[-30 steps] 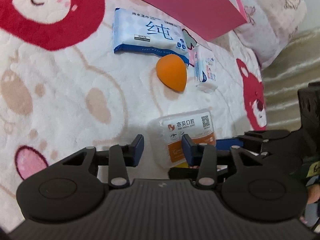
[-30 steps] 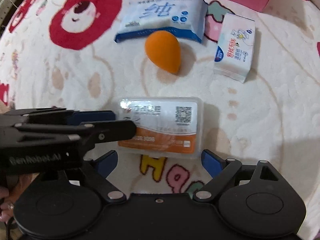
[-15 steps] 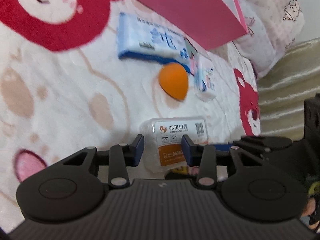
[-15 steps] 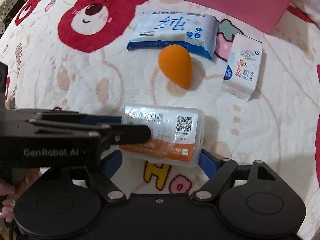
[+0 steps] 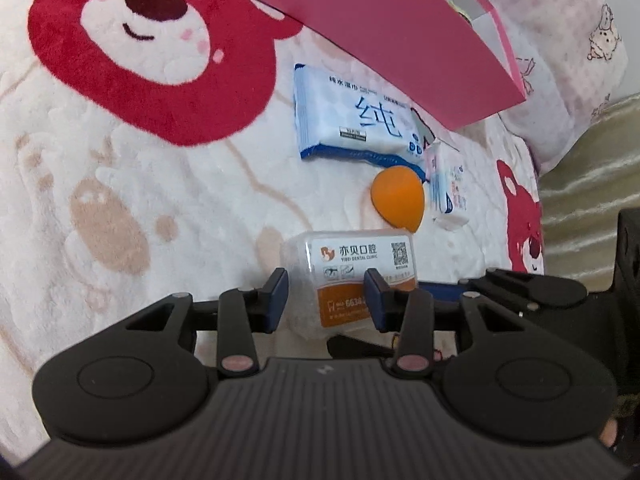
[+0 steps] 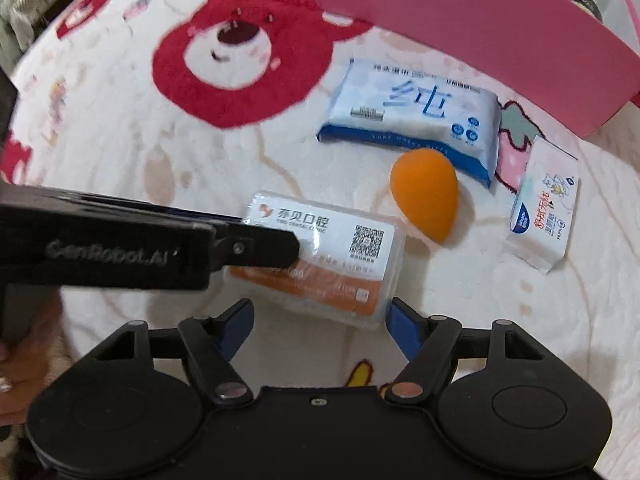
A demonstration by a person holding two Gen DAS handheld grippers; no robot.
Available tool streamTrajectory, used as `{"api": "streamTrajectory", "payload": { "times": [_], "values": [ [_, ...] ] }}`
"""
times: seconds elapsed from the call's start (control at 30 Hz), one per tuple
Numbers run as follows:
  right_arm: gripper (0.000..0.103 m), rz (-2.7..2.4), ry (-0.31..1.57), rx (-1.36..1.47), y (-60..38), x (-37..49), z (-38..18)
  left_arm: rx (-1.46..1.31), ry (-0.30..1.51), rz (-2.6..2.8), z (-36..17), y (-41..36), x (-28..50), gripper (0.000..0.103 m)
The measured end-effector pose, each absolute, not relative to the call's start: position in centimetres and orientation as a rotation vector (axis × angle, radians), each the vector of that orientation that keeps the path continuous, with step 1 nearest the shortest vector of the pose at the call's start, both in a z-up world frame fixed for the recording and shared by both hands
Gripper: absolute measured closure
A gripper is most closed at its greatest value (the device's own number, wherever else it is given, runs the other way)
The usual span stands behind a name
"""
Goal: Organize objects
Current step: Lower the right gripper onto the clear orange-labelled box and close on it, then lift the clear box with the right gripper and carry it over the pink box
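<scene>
A clear plastic dental-floss box (image 5: 348, 280) with an orange and white label sits between the fingers of my left gripper (image 5: 326, 294), lifted off the blanket; it also shows in the right wrist view (image 6: 332, 264). My right gripper (image 6: 320, 320) is open just behind the box, apart from it. An orange teardrop sponge (image 6: 426, 194), a blue-white wet-wipe pack (image 6: 416, 116) and a small tissue pack (image 6: 544, 208) lie on the blanket beyond. The same sponge (image 5: 398, 198) and wipe pack (image 5: 356, 120) show in the left wrist view.
A pink box (image 6: 472, 28) stands open at the back right, something dark and round inside. The white blanket has red bear prints (image 5: 148, 52). A pillow (image 5: 560, 60) and a beige cover (image 5: 592, 184) lie to the right.
My left gripper has lifted the floss box off the blanket and carried it up and away from the surface. My right gripper has stayed open behind it.
</scene>
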State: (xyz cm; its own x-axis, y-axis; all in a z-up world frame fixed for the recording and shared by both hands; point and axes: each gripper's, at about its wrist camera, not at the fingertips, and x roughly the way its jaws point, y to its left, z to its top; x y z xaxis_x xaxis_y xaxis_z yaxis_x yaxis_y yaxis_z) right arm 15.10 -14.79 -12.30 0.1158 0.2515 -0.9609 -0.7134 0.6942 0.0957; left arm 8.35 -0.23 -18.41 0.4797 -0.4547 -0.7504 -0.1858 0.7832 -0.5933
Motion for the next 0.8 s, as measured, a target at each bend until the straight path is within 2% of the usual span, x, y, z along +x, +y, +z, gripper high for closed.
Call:
{"api": "streamTrajectory", "payload": {
  "times": [0.1, 0.57, 0.63, 0.8],
  "values": [
    [0.020, 0.712, 1.276, -0.438, -15.1, 15.6, -12.5, -0.671, 1.072, -0.175, -18.3, -0.4, 8.2, 0.061],
    [0.014, 0.737, 1.285, -0.387, -14.7, 16.4, -13.1, -0.735, 1.058, -0.195, -19.0, 0.1, 8.4, 0.062],
    [0.011, 0.733, 1.287, -0.375, -14.7, 16.6, -13.3, -0.731, 1.055, -0.204, -19.1, 0.0, 8.4, 0.063],
    [0.011, 0.728, 1.258, -0.372, -14.9, 16.4, -13.1, -0.732, 1.026, -0.205, -18.6, 0.0, 8.3, 0.062]
  ]
}}
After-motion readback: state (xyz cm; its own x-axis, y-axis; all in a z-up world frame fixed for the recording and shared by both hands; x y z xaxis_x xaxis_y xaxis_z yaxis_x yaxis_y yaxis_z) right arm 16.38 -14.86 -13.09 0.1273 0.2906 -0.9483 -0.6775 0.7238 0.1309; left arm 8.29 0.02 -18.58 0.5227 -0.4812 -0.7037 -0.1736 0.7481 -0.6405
